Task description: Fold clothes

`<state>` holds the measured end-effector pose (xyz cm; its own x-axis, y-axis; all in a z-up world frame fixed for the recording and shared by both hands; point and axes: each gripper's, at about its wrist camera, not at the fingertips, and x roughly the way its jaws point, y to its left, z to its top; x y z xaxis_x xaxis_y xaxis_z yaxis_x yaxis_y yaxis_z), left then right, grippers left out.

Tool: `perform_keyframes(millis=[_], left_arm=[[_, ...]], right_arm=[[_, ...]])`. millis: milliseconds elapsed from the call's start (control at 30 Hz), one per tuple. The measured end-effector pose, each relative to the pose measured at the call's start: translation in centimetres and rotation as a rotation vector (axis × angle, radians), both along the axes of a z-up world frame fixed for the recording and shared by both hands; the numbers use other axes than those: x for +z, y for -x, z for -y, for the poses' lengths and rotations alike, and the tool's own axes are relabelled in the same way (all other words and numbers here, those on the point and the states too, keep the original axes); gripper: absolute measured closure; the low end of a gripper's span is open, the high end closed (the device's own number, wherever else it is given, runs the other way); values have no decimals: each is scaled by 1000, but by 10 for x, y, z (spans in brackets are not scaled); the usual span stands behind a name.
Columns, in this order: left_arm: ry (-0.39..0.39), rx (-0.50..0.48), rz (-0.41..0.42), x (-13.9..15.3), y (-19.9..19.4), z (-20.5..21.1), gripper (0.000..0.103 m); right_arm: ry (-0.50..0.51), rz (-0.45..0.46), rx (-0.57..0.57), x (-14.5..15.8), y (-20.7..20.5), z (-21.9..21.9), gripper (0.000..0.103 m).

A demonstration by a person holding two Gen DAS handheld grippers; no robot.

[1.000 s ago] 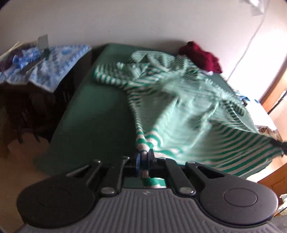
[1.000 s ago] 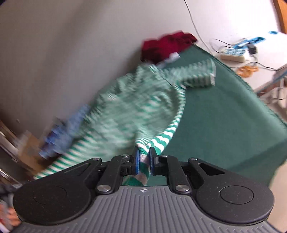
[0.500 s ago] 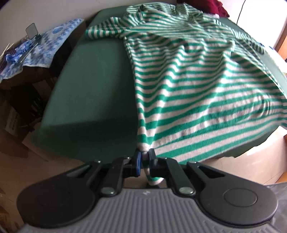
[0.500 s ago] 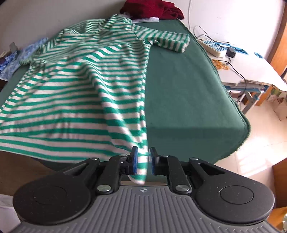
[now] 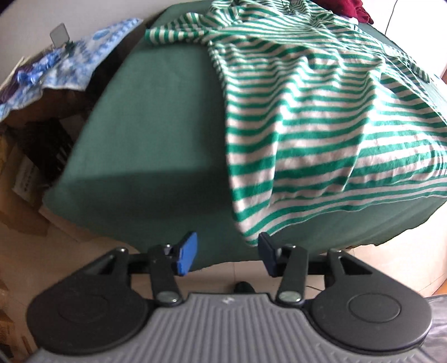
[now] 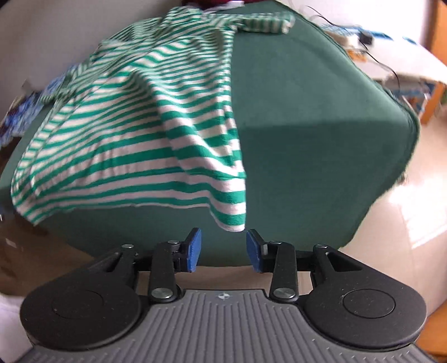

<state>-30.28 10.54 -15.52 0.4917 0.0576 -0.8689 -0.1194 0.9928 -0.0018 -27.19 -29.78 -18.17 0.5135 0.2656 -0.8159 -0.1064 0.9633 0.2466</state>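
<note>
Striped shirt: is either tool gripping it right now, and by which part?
Nothing is held. The green-and-white striped shirt lies on the green-covered table. Both the left tool and right tool are opening, their pads clear of the hem corners.

Left gripper (image 5: 226, 254) with two blue pads on black fingers, black linkage arms with silver screws, round black side housings, ribbed grey body, right gripper (image 6: 222, 247) alike, small round crosshair mark on its grey body

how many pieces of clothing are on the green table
2: a striped shirt spread across the green table, hem over the near edge, and a dark red garment bunched at the far end. More may be hidden.
</note>
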Motion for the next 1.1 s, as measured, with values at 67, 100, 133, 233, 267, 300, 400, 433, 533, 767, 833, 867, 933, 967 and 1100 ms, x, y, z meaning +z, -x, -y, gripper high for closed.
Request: perform_keyframes(millis=[67, 100, 133, 233, 267, 300, 400, 433, 533, 767, 833, 867, 933, 967, 1100], left_arm=[[4, -9, 31, -9, -2, 1, 28], [8, -13, 47, -12, -5, 1, 18], [8, -11, 56, -16, -10, 2, 17], [-1, -38, 51, -17, -26, 13, 38], [1, -42, 47, -15, -27, 14, 80], [5, -45, 42, -11, -27, 14, 97], [15, -52, 30, -2, -28, 16, 99], [39, -49, 50, 10, -23, 12, 99], [72, -62, 148, 56, 2, 5, 99], [65, -93, 68, 49, 4, 6, 98], [64, -80, -3, 23, 0, 3, 98], [46, -77, -24, 16, 0, 3, 98], [-3, -84, -54, 7, 2, 3, 97], [-34, -92, -69, 5, 3, 3, 97], [-164, -89, -127, 7, 11, -11, 97]], right_arm=[[-34, 8, -29, -4, -4, 1, 60], [-55, 12, -40, -5, -7, 1, 58], [-77, 15, -50, -6, -9, 1, 57], [-112, 42, -61, -3, -14, -2, 81], [-108, 59, -53, 1, -15, -2, 95], [-88, 78, -45, 5, -13, -2, 95], [-87, 139, -7, 28, -4, 6, 96], [-123, 163, 17, 40, 1, 12, 96], [-189, 235, 103, 78, 22, 29, 97], [-6, 96, 163, 53, 22, 26, 97], [30, 42, 166, 36, 12, 18, 95], [31, 3, 179, 31, 7, 16, 93], [149, -41, 237, 28, 2, 10, 90], [221, -36, 268, 30, 2, 8, 90], [252, 39, 298, 61, -5, 16, 89]])
